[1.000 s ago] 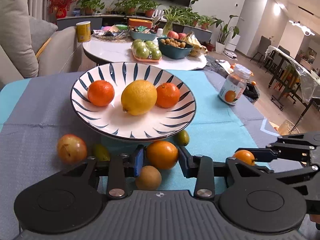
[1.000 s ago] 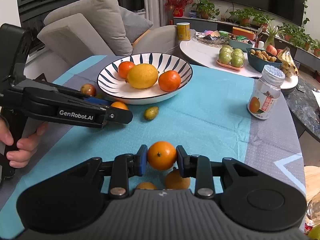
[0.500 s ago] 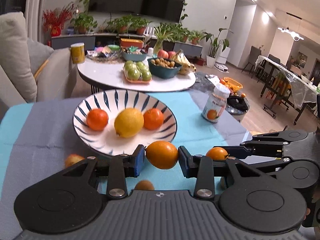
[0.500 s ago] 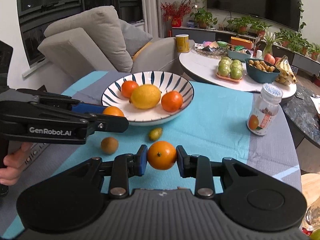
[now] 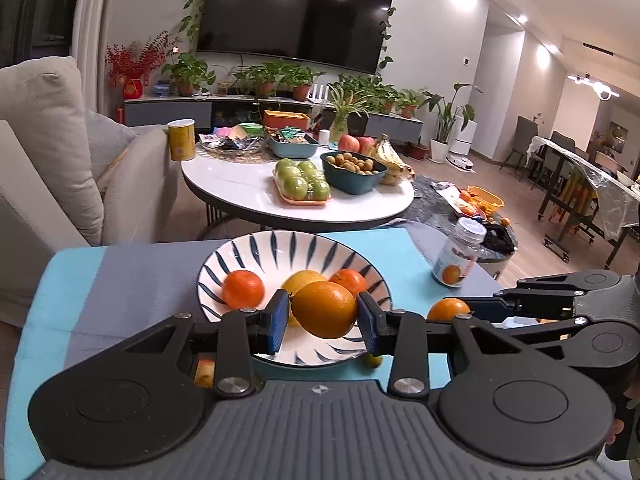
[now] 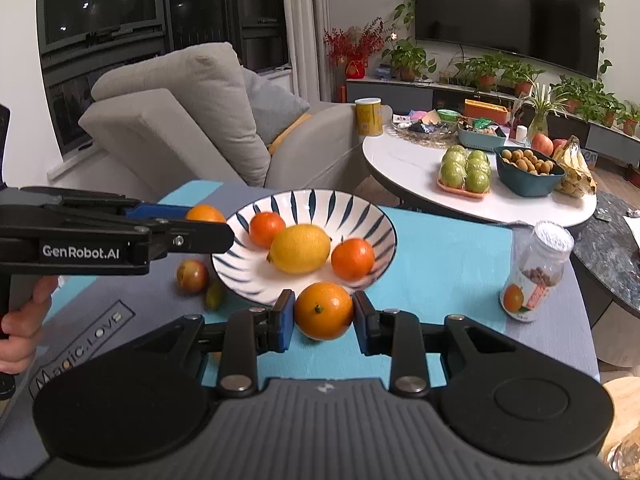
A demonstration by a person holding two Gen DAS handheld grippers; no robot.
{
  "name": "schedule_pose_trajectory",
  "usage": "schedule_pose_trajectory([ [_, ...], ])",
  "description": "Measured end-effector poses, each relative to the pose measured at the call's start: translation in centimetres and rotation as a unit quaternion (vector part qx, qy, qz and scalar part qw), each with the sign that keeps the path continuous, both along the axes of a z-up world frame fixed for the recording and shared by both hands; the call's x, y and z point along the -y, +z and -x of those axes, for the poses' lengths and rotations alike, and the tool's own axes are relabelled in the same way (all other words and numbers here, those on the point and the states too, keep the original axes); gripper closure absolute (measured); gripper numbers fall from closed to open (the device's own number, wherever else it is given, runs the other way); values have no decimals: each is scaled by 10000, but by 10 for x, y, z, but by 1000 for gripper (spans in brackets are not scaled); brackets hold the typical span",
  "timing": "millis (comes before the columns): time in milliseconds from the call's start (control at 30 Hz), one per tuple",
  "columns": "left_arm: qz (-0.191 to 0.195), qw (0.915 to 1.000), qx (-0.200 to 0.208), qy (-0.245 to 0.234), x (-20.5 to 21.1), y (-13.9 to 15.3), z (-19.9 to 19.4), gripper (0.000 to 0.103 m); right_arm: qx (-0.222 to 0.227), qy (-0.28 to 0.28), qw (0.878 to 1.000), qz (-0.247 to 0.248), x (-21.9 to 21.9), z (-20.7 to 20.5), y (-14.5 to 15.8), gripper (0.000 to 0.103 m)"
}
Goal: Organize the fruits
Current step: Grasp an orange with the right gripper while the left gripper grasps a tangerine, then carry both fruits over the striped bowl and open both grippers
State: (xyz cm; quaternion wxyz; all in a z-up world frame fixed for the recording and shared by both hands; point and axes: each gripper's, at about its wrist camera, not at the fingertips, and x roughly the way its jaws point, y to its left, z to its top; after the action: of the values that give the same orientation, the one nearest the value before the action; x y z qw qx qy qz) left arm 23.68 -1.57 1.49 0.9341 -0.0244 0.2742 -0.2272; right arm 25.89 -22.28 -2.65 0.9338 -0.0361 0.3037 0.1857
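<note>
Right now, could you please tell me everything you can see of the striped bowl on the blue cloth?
The striped bowl is a wide, shallow, glossy dish that looks ceramic, white with dark blue strokes radiating to its rim. It sits upright on the blue and grey cloth. Inside lie a lemon between two small oranges. A reddish fruit and a small green one lie just outside its left rim.

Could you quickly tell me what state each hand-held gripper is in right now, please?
Left hand-held gripper: closed on an orange, lifted near the striped bowl.
Right hand-held gripper: closed on another orange.
</note>
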Motion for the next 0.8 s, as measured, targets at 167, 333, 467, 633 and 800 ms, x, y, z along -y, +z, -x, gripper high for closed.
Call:
schedule_pose_trajectory([
  [167, 10, 10000, 12, 82, -5, -1, -6, 69, 25, 28, 10000, -35, -4, -8, 3, 35],
  [333, 34, 9999, 58, 111, -10, 0, -13, 69, 75, 55, 9999, -56, -5, -17, 8, 35],
  [467, 49, 9999, -24, 150, -12, -6, -21, 69, 53, 39, 9999, -141, -4, -25, 7, 35],
  [633, 9, 9998, -171, 125, -10, -16, -30, 69, -92, 47, 9995, -292, -6, -36, 0, 35],
  [800, -17, 9992, -363, 161, -10, -28, -41, 69, -227, 76, 9993, -298, -11, -41, -9, 35],
])
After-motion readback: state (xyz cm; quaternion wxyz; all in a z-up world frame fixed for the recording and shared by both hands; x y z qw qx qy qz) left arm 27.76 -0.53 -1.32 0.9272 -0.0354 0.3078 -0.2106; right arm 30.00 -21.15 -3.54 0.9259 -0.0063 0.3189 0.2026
